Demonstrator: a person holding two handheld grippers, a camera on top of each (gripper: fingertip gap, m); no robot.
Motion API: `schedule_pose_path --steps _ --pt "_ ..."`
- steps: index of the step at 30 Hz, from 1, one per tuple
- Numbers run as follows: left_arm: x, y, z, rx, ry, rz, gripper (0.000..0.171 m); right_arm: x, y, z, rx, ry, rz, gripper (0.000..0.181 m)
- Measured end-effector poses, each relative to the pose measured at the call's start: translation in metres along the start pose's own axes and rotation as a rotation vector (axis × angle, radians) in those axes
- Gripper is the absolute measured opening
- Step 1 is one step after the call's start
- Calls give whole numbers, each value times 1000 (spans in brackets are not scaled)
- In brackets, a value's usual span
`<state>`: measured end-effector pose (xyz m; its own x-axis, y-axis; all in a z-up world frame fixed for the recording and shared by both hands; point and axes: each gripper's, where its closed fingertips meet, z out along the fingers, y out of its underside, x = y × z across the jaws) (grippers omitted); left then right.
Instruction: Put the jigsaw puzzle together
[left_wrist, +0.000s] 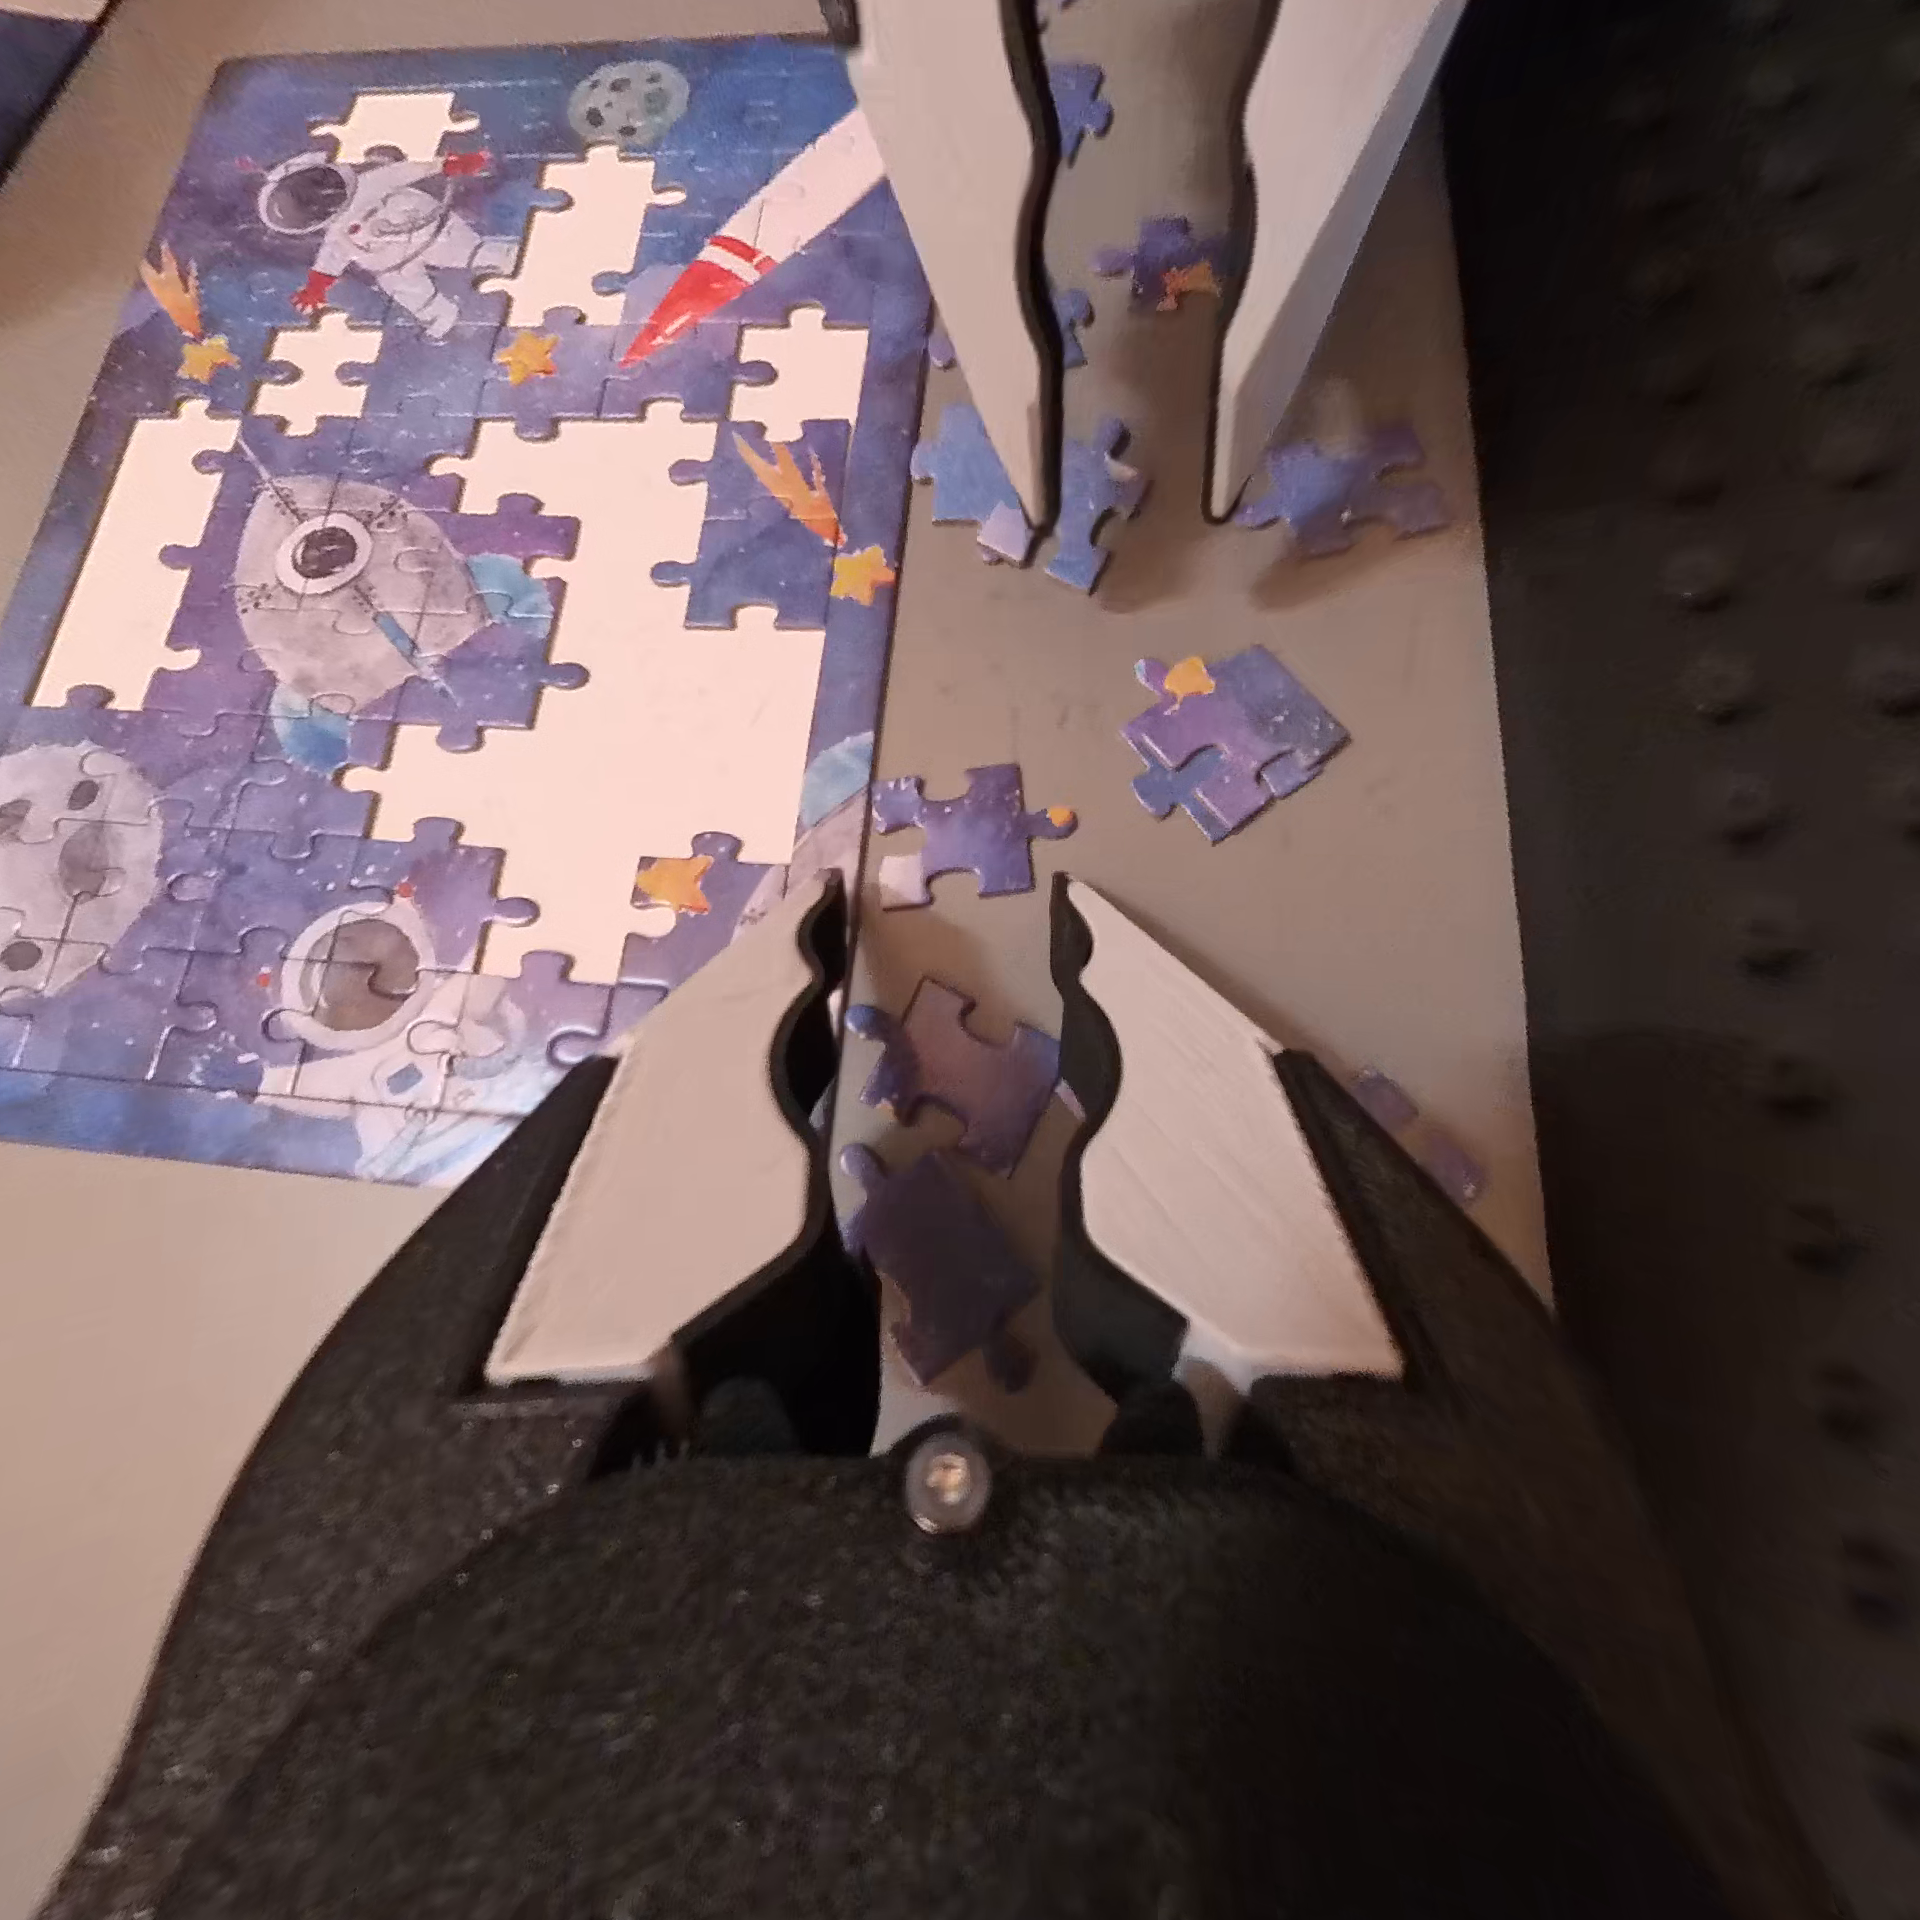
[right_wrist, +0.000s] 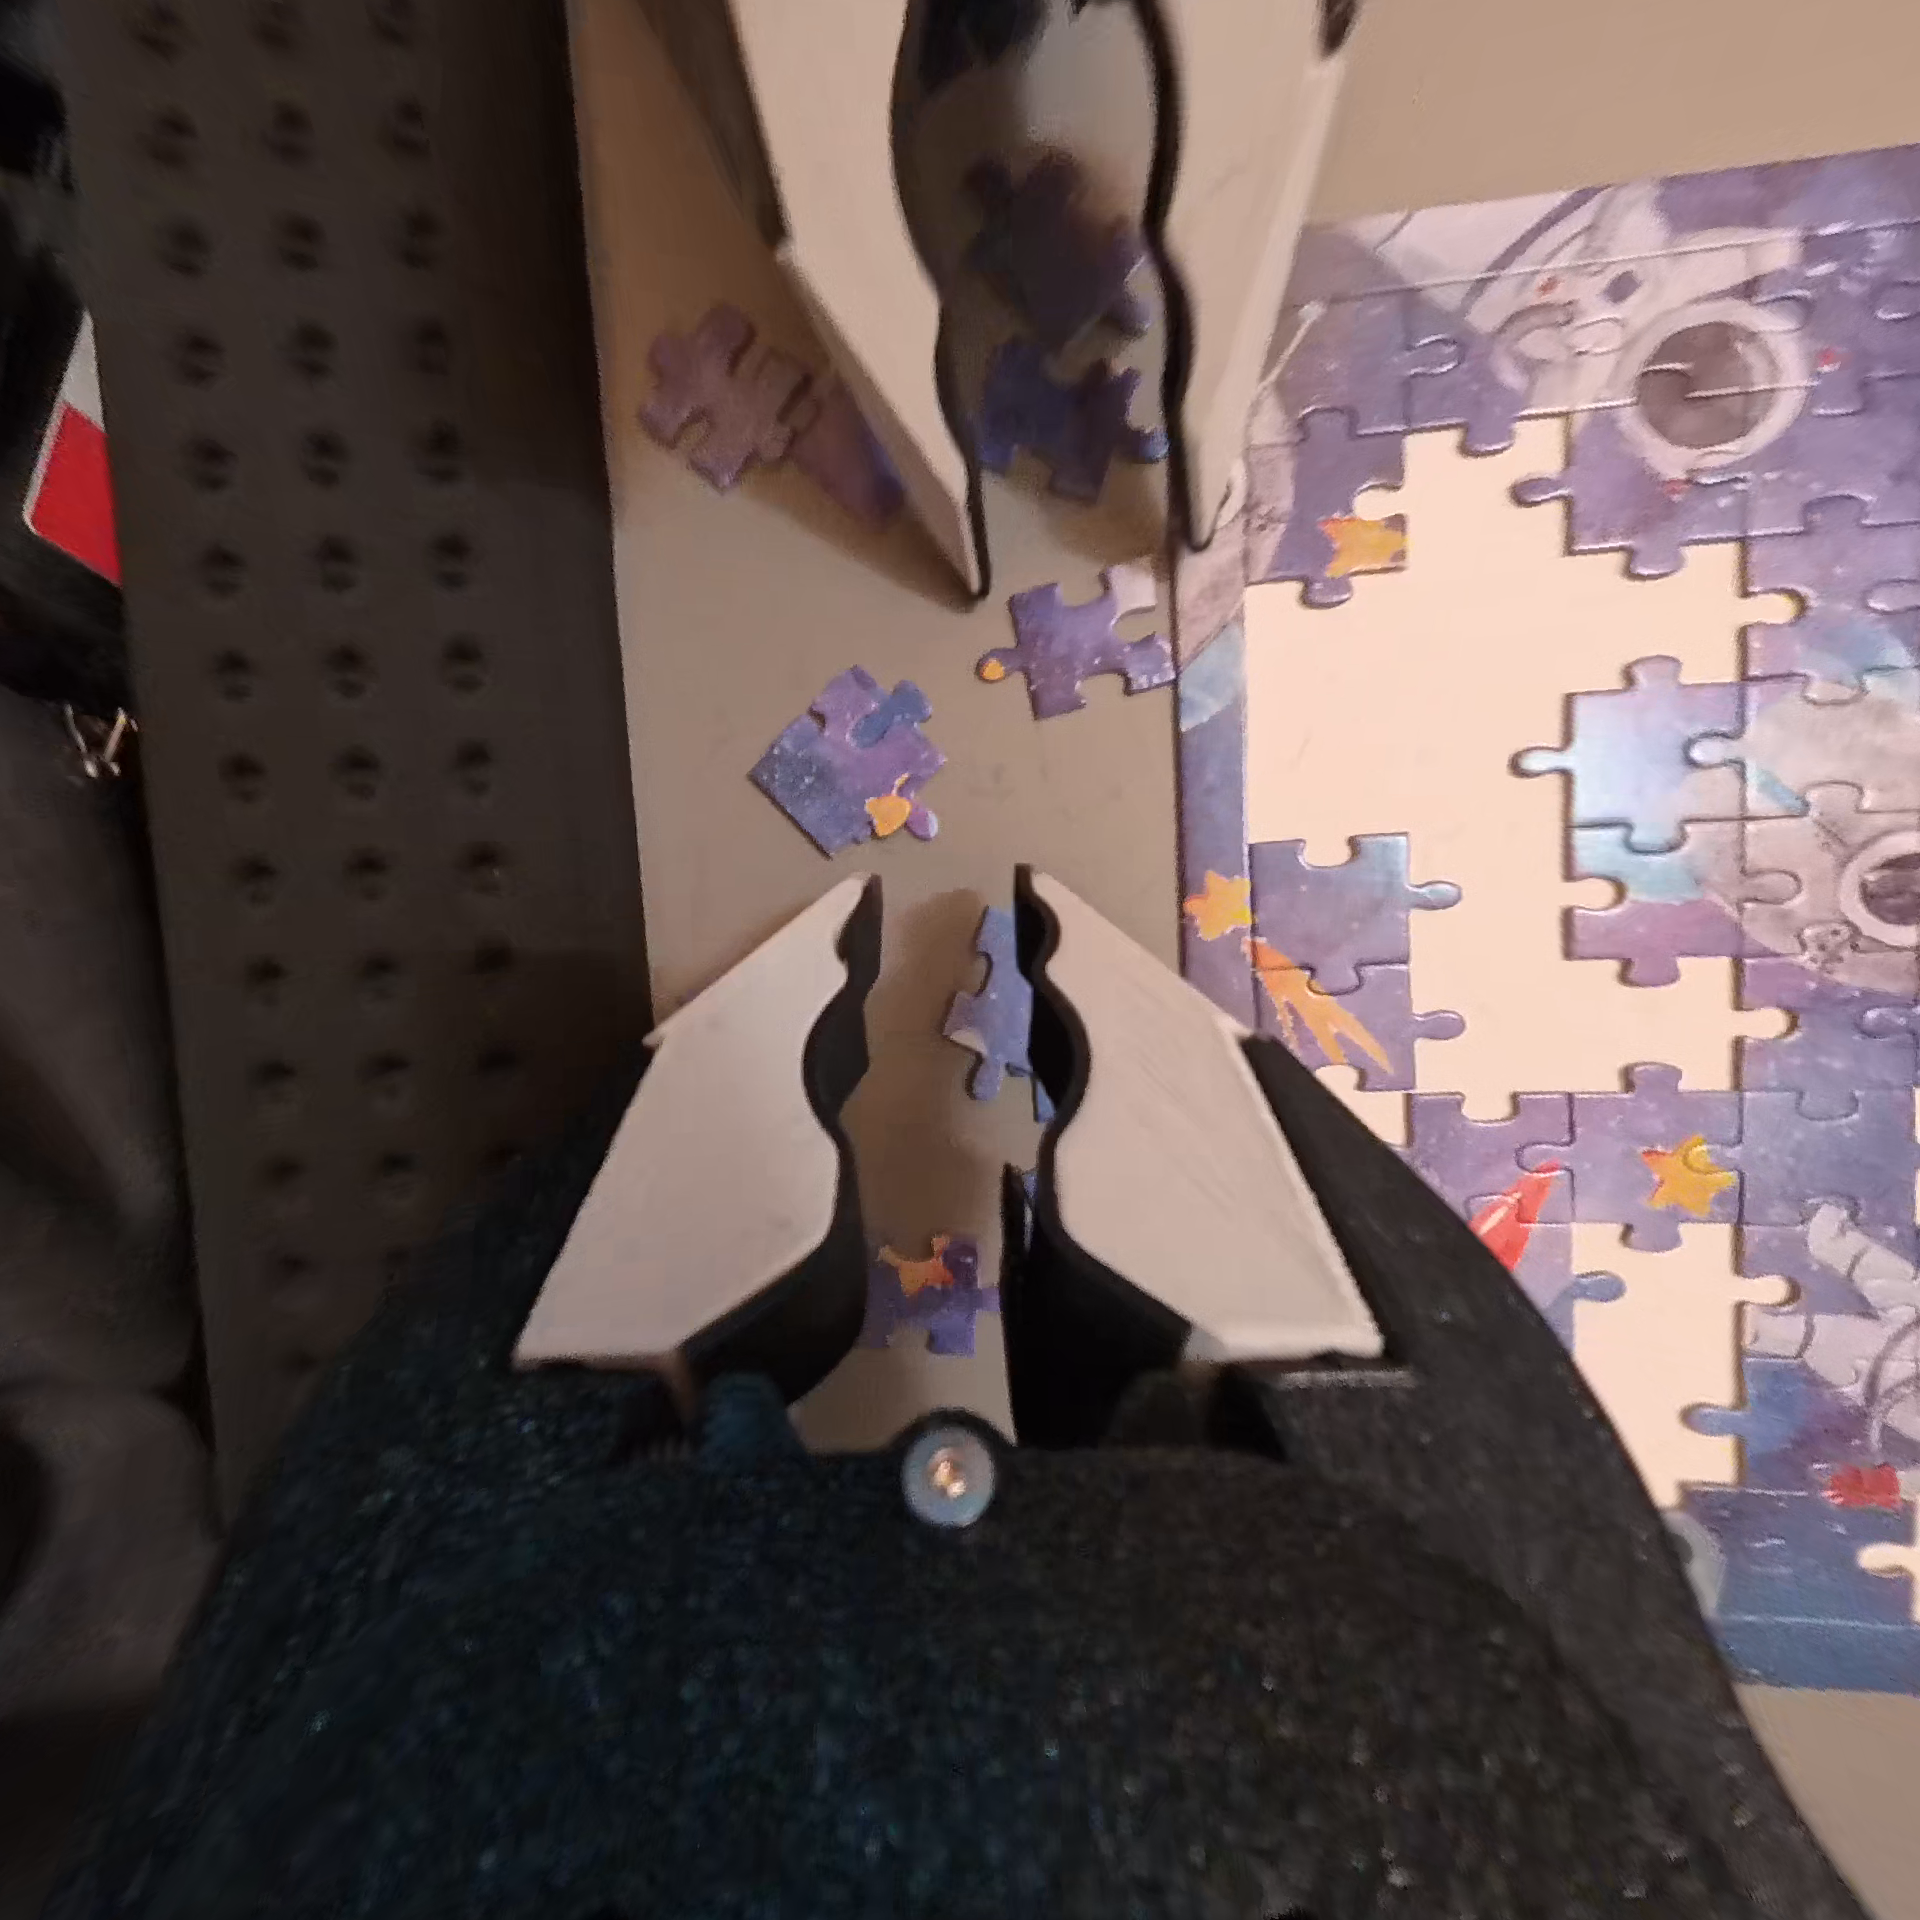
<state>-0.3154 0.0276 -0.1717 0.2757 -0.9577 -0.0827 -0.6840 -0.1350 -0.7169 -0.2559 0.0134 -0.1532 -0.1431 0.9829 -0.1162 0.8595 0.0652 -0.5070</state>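
Note:
The space-themed jigsaw board (left_wrist: 343, 644) lies on the beige table, partly filled, with several white gaps (left_wrist: 644, 707); it also shows in the right wrist view (right_wrist: 1662, 727). Loose blue-purple pieces lie beside its edge: a single piece (left_wrist: 966, 831) (right_wrist: 1070, 649) and a joined cluster (left_wrist: 1231, 738) (right_wrist: 852, 764). My left gripper (left_wrist: 948, 888) is open and empty, low over two loose pieces (left_wrist: 956, 1081). My right gripper (right_wrist: 945, 881) is open and faces it, with one piece (right_wrist: 992, 997) lying by its right finger. Each gripper shows in the other's view (left_wrist: 1130, 509) (right_wrist: 1086, 566).
A dark studded mat (left_wrist: 1714, 623) (right_wrist: 312, 623) borders the table beyond the loose pieces. More loose pieces lie near the right gripper's tips (left_wrist: 1340, 488) and under the left gripper (right_wrist: 722, 400). A red object (right_wrist: 73, 499) sits past the mat.

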Motion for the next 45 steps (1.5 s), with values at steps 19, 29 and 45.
schedule_pose_path --steps 19,29,45 --pt "7 -1 6 -32 15 -166 38 35 -4 25 102 191 120 20" --pt "9 -3 7 -25 6 -145 29 18 -19 34 156 114 36 44" --pt "-22 -13 -10 16 -198 14 29 39 -34 4 279 209 78 40"
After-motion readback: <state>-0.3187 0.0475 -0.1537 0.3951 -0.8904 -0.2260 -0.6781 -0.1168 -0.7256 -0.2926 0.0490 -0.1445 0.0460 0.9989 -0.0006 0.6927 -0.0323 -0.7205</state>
